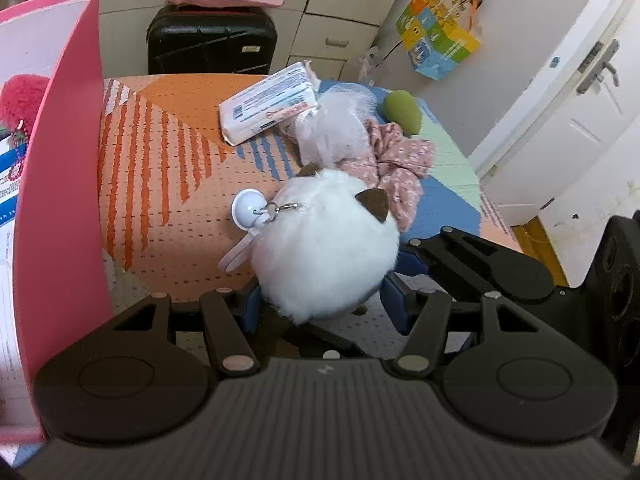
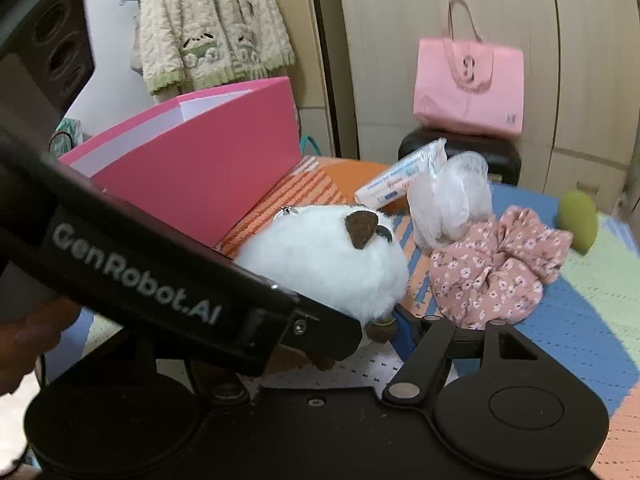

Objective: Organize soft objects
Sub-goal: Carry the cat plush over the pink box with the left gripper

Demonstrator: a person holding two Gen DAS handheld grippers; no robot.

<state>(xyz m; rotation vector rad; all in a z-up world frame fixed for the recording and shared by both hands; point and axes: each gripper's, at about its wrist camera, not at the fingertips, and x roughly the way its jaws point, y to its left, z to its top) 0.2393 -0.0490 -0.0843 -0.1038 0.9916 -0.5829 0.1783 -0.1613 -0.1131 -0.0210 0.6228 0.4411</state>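
- Left wrist view: my left gripper [image 1: 324,300] has its blue pads on either flank of the white plush [image 1: 326,240], pressed into the fur, so I read it as clamped on the toy's lower end.
- The plush lies straight ahead at twelve o'clock from this tool, its long axis running away from me, brown ears at the far end and a keyring with a white ball [image 1: 249,212] hanging off toward ten o'clock.
- The pink box [image 1: 60,184] stands open at nine o'clock, close beside the toy, with a red fluffy thing already inside. I judge that the coming move is a lift and a swing to that side, over the wall.
- Beyond the plush, at twelve to one o'clock: a tissue pack [image 1: 272,104], a white mesh pouf [image 1: 340,128], a floral scrunchie [image 1: 396,164] touching the plush, and a green sponge [image 1: 402,112]. All lie on the patterned mat [image 1: 160,160].
- Right wrist view: my right gripper [image 2: 352,328] is largely hidden behind the left tool's black arm crossing from ten o'clock. Only one blue finger shows, by the plush's foot; whether it grips I cannot tell.
- Here the plush sits at eleven o'clock, the box behind it at ten, the scrunchie at one.
- The left hand is nearer the box; the crossed tools could foul each other on the lift.
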